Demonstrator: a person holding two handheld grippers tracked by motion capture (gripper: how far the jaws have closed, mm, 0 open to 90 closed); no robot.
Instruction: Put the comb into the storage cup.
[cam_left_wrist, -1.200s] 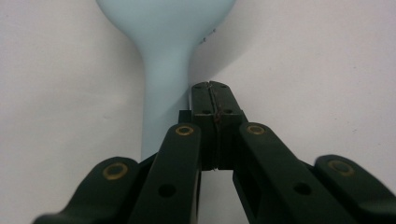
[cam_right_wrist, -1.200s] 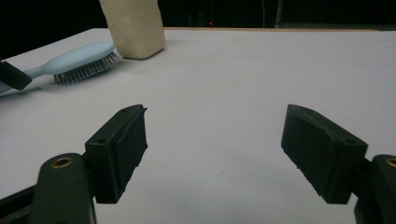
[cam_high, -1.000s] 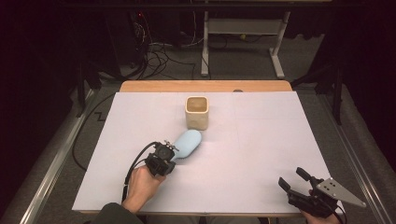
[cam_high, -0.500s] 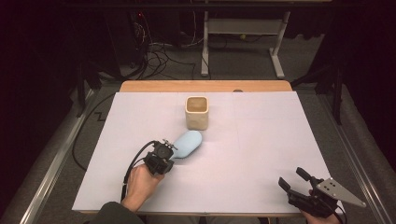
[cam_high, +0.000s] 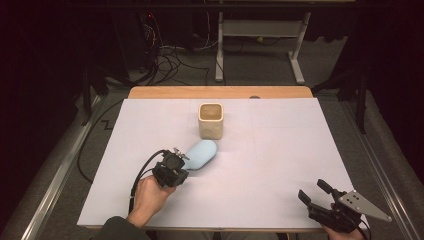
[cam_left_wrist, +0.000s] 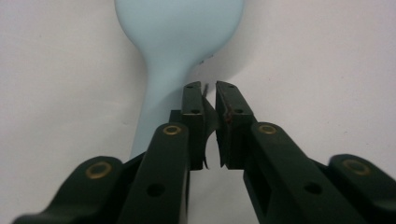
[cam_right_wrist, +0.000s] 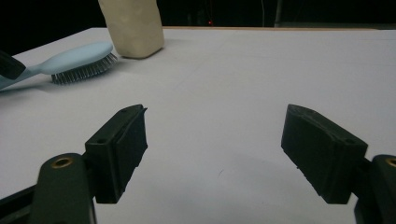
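A pale blue hairbrush (cam_high: 202, 154) lies bristles down on the white table cover, just in front of a cream square cup (cam_high: 210, 121). My left gripper (cam_high: 181, 161) sits over the brush's handle end. In the left gripper view the jaws (cam_left_wrist: 208, 86) stand together with only a thin slit between them, and the brush handle (cam_left_wrist: 159, 93) runs under and to the left of the left jaw. My right gripper (cam_high: 312, 189) rests at the table's near right corner, open with nothing in it (cam_right_wrist: 215, 135). The right gripper view shows the brush (cam_right_wrist: 77, 57) and cup (cam_right_wrist: 133, 25) far off.
White paper (cam_high: 280, 145) covers the table, with a wooden strip (cam_high: 220, 92) along its far edge. Cables and a metal stand's legs (cam_high: 260, 55) lie on the floor beyond. The left gripper's cable (cam_high: 142, 172) loops beside the hand.
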